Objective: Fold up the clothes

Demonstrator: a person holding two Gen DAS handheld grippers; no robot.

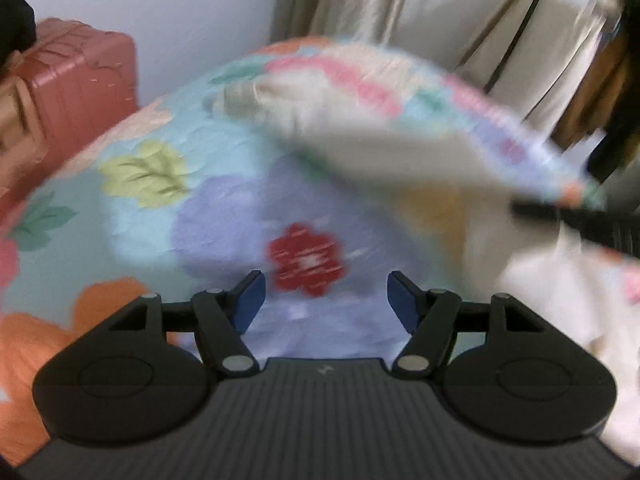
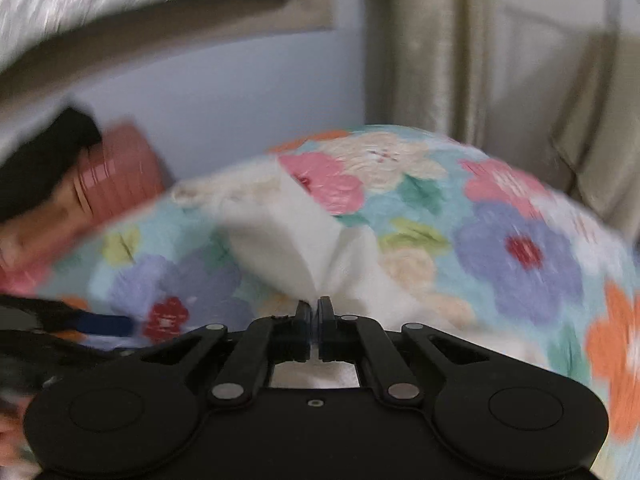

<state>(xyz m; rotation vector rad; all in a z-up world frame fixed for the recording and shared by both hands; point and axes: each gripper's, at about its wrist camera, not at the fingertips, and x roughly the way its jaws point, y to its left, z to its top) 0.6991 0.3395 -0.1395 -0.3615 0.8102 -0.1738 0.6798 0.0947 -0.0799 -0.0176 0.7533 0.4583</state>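
A white garment (image 2: 288, 236) lies stretched across a flowered bedspread (image 2: 516, 256). My right gripper (image 2: 314, 305) is shut on a pinched edge of the white garment, which rises from the jaws in a taut fold. In the left wrist view the same garment (image 1: 400, 148) shows blurred, lifted at the right. My left gripper (image 1: 324, 292) is open and empty over the bedspread (image 1: 224, 216), near a red flower print. The left gripper also shows at the left edge of the right wrist view (image 2: 96, 324).
A pink suitcase (image 1: 76, 80) stands at the far left beside the bed, with a light wall (image 1: 192, 12) behind. Beige curtains (image 2: 500, 60) hang behind the bed. Dark items (image 1: 616, 128) hang at the far right.
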